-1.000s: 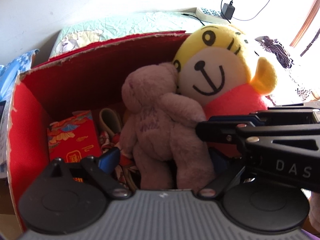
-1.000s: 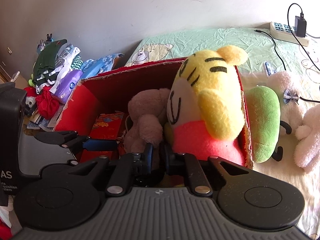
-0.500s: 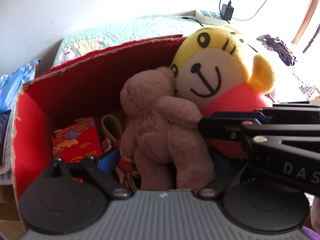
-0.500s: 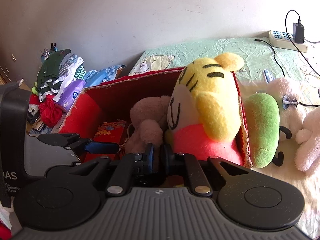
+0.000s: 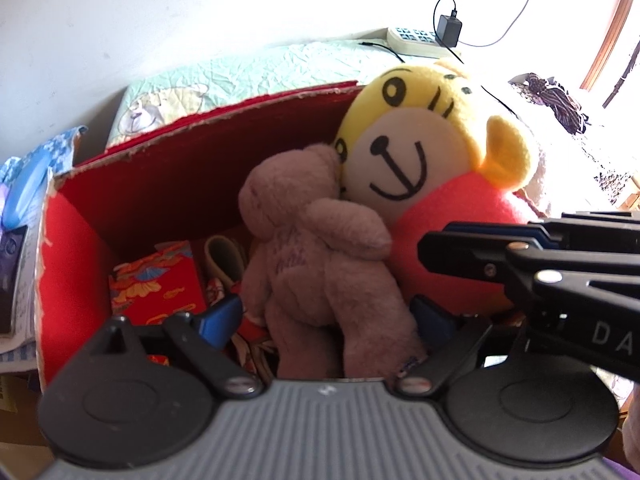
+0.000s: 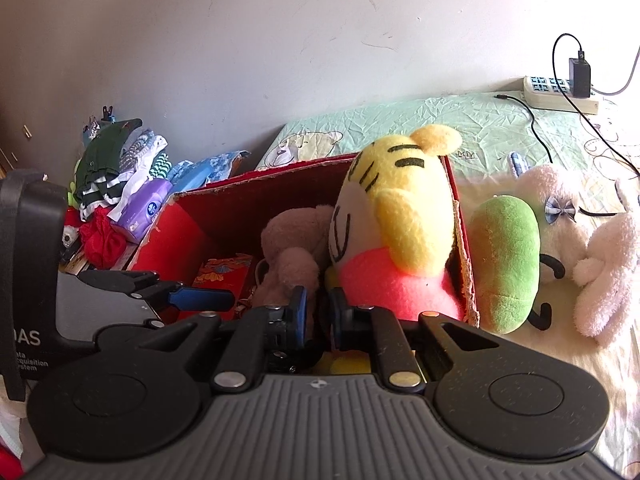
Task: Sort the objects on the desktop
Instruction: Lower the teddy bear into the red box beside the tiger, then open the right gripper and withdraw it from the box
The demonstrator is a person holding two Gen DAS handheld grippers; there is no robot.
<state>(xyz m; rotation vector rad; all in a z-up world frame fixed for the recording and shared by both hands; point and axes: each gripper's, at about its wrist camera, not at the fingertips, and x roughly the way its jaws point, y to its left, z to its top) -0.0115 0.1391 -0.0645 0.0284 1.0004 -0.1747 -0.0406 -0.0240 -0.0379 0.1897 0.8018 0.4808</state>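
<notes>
A brown teddy bear (image 5: 320, 264) sits in a red cardboard box (image 5: 180, 160) and leans on a yellow tiger plush (image 5: 420, 152) with a red body. My left gripper (image 5: 324, 316) straddles the bear's legs. Its jaws are closing; the right pad touches a leg, and a thin gap shows at the left pad. My right gripper (image 6: 318, 308) hovers over the box's near edge by the bear (image 6: 292, 248) and the tiger (image 6: 400, 208). It is shut, with nothing seen between its pads. Its fingers (image 5: 460, 248) reach in from the right towards the tiger's body.
A red patterned packet (image 5: 156, 284) lies in the box's left part. Right of the box lie a green plush (image 6: 506, 264) and a white plush (image 6: 580, 240) on the bedsheet. A power strip (image 6: 560, 90) sits by the wall. Clothes (image 6: 116, 168) are piled at left.
The left gripper's pads have drawn in a little around the bear's legs. Both hands have barely moved, and the toys stay in the box.
</notes>
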